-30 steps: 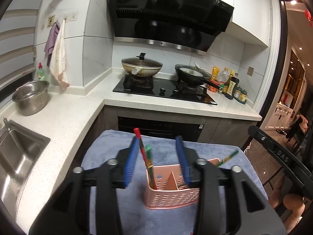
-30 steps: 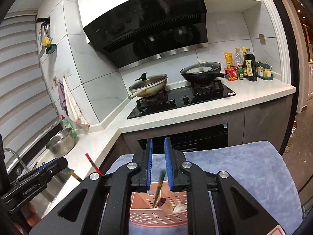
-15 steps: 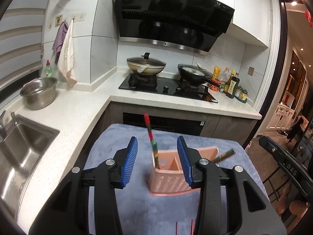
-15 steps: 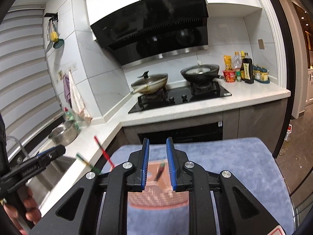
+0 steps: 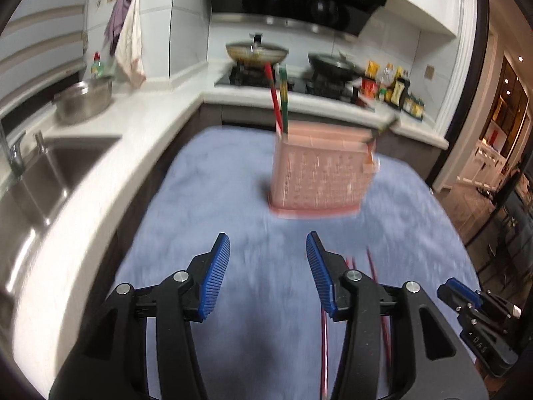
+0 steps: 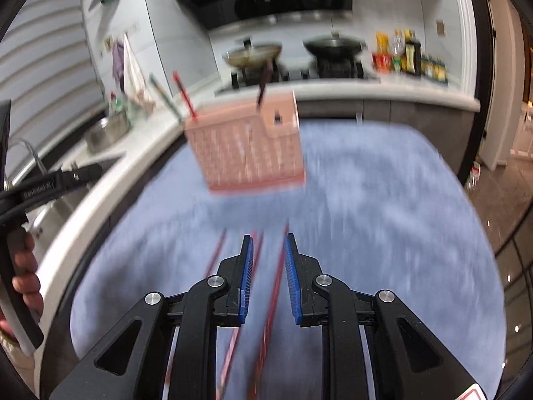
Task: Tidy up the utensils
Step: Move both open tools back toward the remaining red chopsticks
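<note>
2 grippers: pulled back from basket [image 5: 318,173] vs 1 s ago
L gripper [image 5: 268,275]: jaws just widened, empty
R gripper [image 6: 269,275]: jaws apart, over red chopsticks [image 6: 276,283] on cloth [image 6: 383,233]

Home kitchen (hob [image 5: 266,78], sink [image 5: 50,173])

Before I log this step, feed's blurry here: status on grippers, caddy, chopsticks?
Left gripper open, empty; jaws just widened. Right gripper open, straddling a chopstick on the cloth. Caddy upright, some chopsticks inside. Nothing in the way.
</note>
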